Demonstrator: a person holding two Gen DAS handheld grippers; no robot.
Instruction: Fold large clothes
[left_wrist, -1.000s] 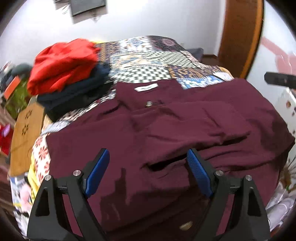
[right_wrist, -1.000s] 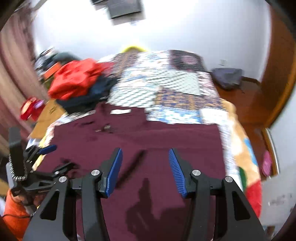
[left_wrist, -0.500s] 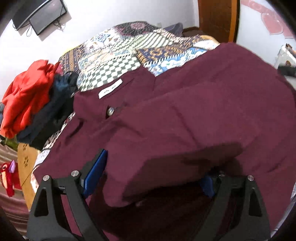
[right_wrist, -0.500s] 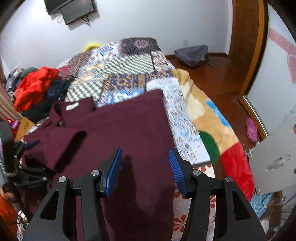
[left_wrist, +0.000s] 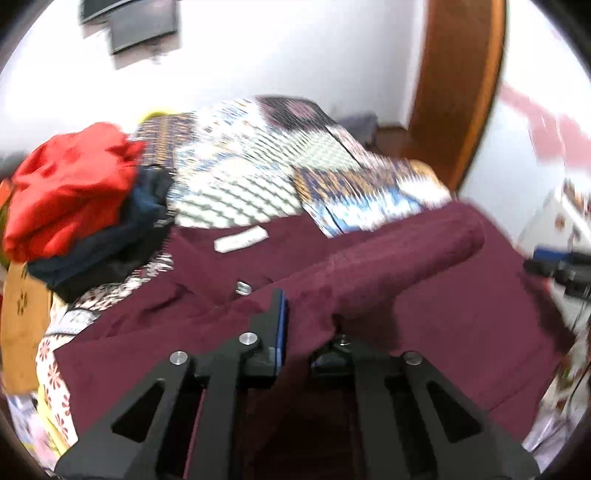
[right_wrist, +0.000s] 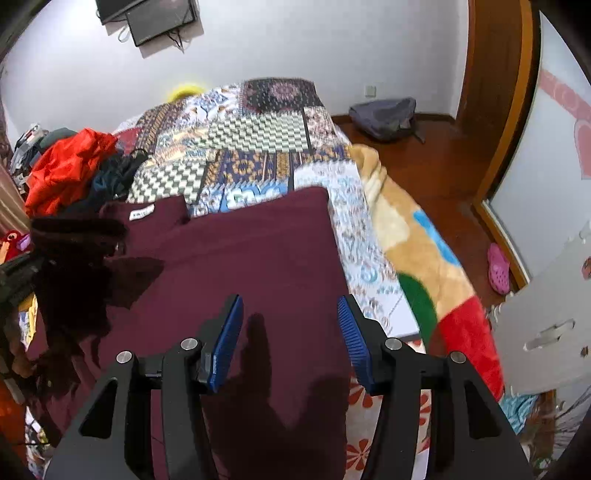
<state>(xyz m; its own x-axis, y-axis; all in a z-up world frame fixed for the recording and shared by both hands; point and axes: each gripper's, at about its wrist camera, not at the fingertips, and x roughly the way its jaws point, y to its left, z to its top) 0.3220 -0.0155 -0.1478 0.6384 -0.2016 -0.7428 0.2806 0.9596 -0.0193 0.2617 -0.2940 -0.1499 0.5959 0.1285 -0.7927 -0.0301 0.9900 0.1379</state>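
A large maroon shirt (right_wrist: 240, 254) with a white neck label (right_wrist: 141, 213) lies spread on the bed. In the left wrist view the shirt (left_wrist: 461, 314) has a sleeve or flap lifted off it. My left gripper (left_wrist: 308, 321) is shut on that maroon fold, which drapes over the right finger. My right gripper (right_wrist: 290, 328) is open and empty above the shirt's right side, near the bed's right edge. The left gripper shows dimly at the left edge of the right wrist view (right_wrist: 22, 273), with lifted fabric around it.
A pile of red and navy clothes (left_wrist: 74, 206) sits at the bed's left, also in the right wrist view (right_wrist: 70, 170). The patchwork quilt (right_wrist: 258, 140) covers the bed. A grey bag (right_wrist: 384, 114) and a pink shoe (right_wrist: 498, 267) lie on the wood floor at right.
My left gripper went from open over the shirt to shut on a maroon fold, now lifted. My right gripper stayed open and moved towards the shirt's right edge.
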